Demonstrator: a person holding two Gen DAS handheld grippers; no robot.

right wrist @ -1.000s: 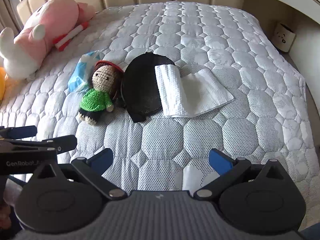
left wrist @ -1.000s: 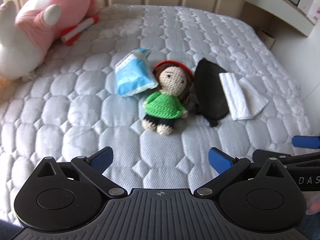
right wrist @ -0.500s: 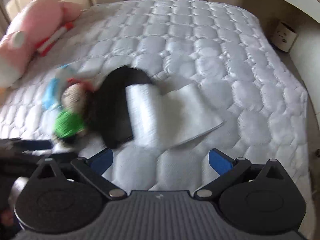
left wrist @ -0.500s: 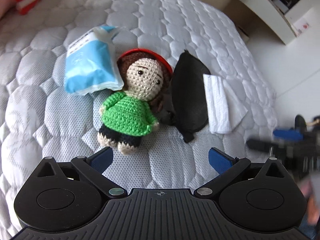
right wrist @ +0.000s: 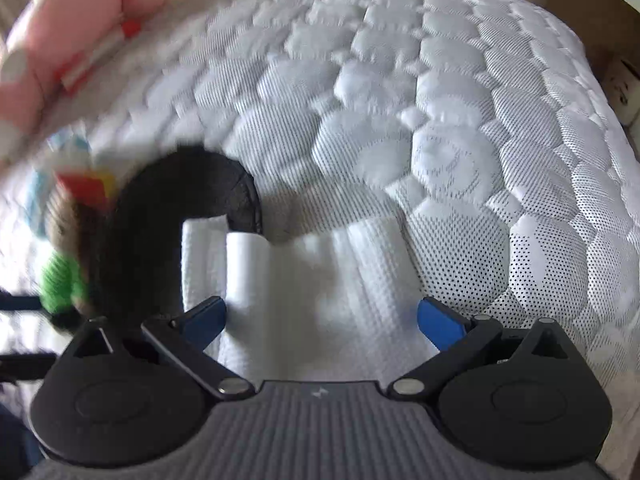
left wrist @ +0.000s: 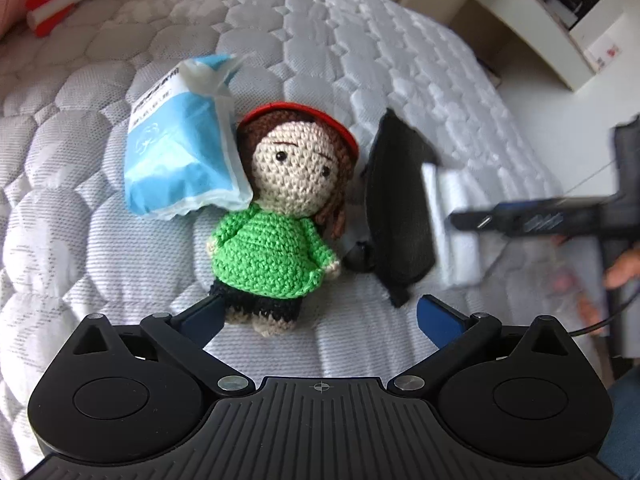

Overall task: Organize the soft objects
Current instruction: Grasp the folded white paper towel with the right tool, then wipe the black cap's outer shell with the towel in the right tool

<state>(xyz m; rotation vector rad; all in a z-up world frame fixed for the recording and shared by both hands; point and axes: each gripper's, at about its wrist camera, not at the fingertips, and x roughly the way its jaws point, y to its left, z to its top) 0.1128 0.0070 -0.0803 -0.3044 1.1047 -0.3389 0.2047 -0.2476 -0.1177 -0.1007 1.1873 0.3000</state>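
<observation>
Bedding of white quilted fabric with a hexagon stitch pattern [left wrist: 72,264] fills both wrist views, and four soft things are laid on it in a close row. A crocheted doll with brown hair, a red hat and a green jumper [left wrist: 276,224] is seen at the centre of the left wrist view, lying face up. A blue-and-white plastic pack of tissues [left wrist: 180,152] is pressed against the doll's head from the 10 o'clock side. A flat black fabric pouch [left wrist: 396,204] is placed at 3 o'clock of the doll, just beside its arm, and a folded white waffle-textured cloth [right wrist: 320,280] is laid over the pouch's far edge.

The left gripper [left wrist: 320,316] is held low over the bedding with its blue-padded fingers [left wrist: 202,316] spread wide; the doll's feet are framed between them, and the left pad appears to touch the doll's leg, though nothing is clamped. The right gripper [right wrist: 322,318] is likewise held with fingers far apart, directly above the white cloth, with nothing pinched between them. In the left wrist view the right gripper is seen only as a blurred dark shape at 3 o'clock.

A large pink-and-white plush toy [right wrist: 68,48] is seen, blurred, at 10 o'clock of the right wrist view, well apart from the row.
</observation>
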